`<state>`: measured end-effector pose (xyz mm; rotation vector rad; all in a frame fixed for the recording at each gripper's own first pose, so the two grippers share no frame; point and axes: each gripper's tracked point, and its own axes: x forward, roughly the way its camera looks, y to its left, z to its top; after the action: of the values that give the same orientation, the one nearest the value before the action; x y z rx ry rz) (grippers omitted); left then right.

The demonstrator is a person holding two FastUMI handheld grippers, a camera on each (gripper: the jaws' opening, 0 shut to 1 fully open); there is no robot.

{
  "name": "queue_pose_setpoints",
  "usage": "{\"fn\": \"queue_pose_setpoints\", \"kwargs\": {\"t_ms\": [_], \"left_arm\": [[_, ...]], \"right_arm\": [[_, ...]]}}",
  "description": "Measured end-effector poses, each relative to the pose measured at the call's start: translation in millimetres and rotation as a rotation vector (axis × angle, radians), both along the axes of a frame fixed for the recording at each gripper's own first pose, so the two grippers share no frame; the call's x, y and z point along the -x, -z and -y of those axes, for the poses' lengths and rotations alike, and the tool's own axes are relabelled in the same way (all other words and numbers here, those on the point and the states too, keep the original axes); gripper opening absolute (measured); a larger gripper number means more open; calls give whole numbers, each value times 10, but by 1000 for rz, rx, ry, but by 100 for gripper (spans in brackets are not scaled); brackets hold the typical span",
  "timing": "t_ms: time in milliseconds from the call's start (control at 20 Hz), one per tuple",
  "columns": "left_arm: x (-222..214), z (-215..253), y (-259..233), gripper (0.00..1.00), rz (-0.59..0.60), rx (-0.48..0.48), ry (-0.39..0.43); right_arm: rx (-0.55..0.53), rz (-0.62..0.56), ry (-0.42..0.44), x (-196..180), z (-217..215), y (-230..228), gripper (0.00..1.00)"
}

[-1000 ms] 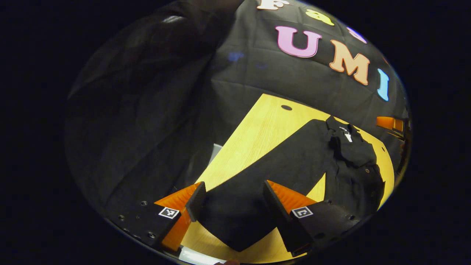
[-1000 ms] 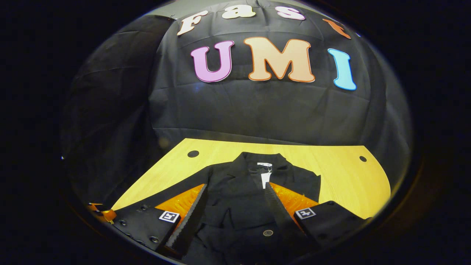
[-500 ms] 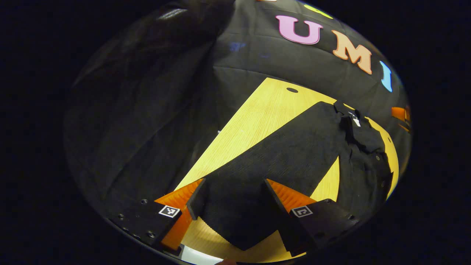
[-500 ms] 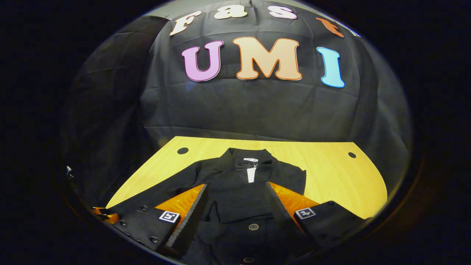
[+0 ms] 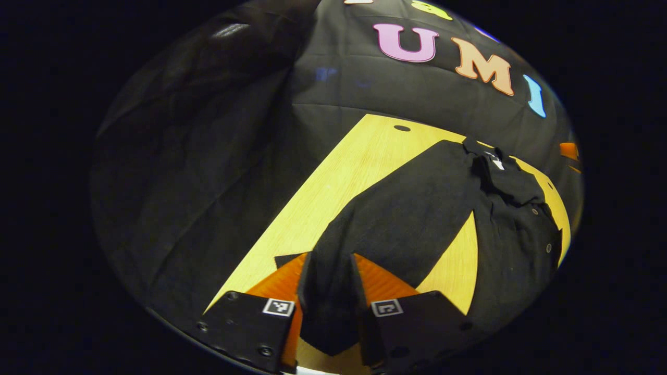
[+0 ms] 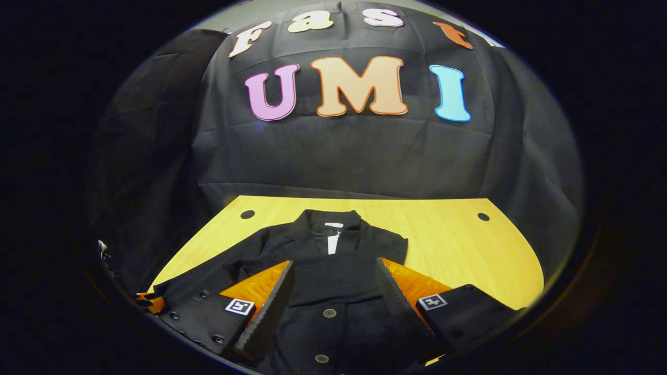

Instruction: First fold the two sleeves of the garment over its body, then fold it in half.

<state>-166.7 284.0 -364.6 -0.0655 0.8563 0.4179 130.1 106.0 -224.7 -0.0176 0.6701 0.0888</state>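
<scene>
A black buttoned jacket (image 6: 338, 245) lies face up on the yellow wooden table (image 6: 458, 245), collar (image 6: 328, 224) toward the booth wall. In the left gripper view its long sleeve (image 5: 411, 219) stretches from the shoulder toward me, and my left gripper (image 5: 329, 260) is shut on the cuff end, which bunches between the fingers. The jacket's body (image 5: 516, 229) lies to the right of that sleeve. My right gripper (image 6: 333, 263) hovers open over the jacket's chest, nothing between its fingers, with front buttons (image 6: 329, 313) just below.
The table has a round cable hole near each far corner (image 6: 247, 214) (image 6: 483, 216). Bare tabletop lies right of the jacket (image 6: 469, 260) and left of the sleeve (image 5: 333, 187). The black booth cloth hangs close behind the table's far edge.
My left gripper has gone from open around the cuff to shut on it, and the sleeve now bunches there. The right gripper has drawn back toward the jacket's lower front, still open.
</scene>
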Motion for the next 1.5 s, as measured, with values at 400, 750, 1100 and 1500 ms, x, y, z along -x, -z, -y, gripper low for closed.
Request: {"fn": "queue_pose_setpoints", "kwargs": {"t_ms": [400,750,1100,1500], "left_arm": [[-70,136,-133,0,-5,49,-106],[-603,314,-712,0,97,-17,-37],[-1300,878,-1223,0,174,-57,117],[-2004,1562,-1617,0,271,-79,261]], "right_arm": [[-20,33,46,145,560,-126,98],[3,150,15,242,787,-457,98],[-36,211,-6,454,1021,-593,98],[-103,232,10,640,1329,-591,98]]}}
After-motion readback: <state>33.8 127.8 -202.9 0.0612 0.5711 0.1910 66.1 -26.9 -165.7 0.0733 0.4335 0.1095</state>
